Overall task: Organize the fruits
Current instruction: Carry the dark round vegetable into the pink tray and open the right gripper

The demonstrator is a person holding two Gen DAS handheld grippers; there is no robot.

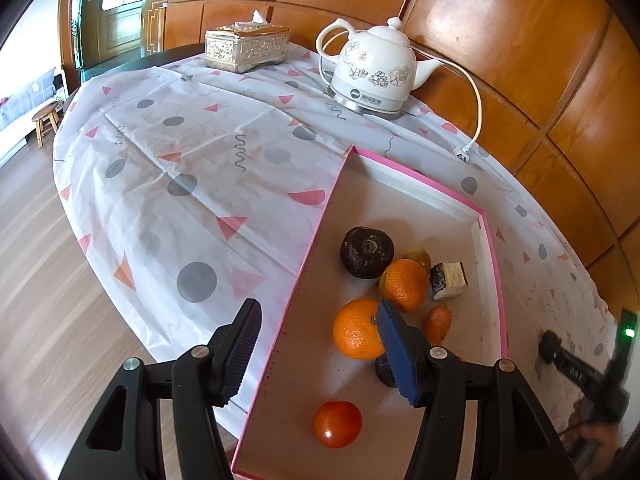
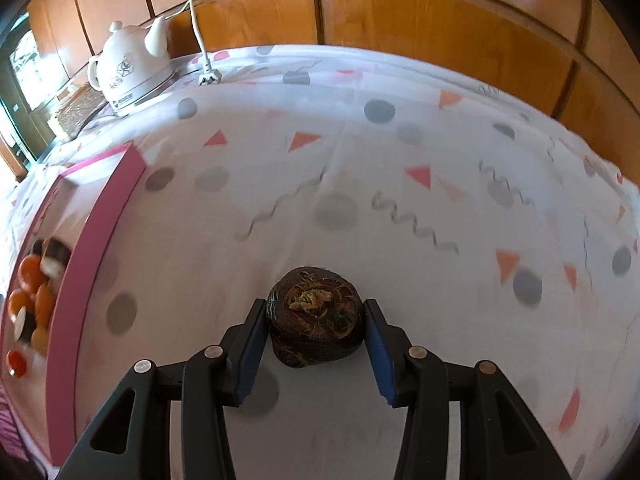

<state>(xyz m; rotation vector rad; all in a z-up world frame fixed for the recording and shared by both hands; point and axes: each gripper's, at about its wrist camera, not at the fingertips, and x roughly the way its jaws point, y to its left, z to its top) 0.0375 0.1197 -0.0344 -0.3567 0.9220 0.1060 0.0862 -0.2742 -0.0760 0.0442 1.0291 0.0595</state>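
A pink-rimmed box (image 1: 316, 236) lies on the table and holds two oranges (image 1: 356, 330), a red tomato (image 1: 337, 424), a dark round fruit (image 1: 366, 252), a small carrot (image 1: 437, 322) and a cut piece (image 1: 450, 280). My left gripper (image 1: 320, 350) is open and empty above the box's near left wall. In the right wrist view a dark brown round fruit (image 2: 316, 316) sits between the fingers of my right gripper (image 2: 316, 316), whose pads touch or nearly touch its sides. The box (image 2: 100, 240) lies to its left.
A white electric kettle (image 1: 374, 68) with cord and plug (image 1: 462, 152) stands at the back of the patterned tablecloth (image 1: 200, 160). A silver tissue box (image 1: 246, 48) sits far left. The other gripper (image 1: 588, 376) shows at right. Wood panelling lies behind; the floor drops at left.
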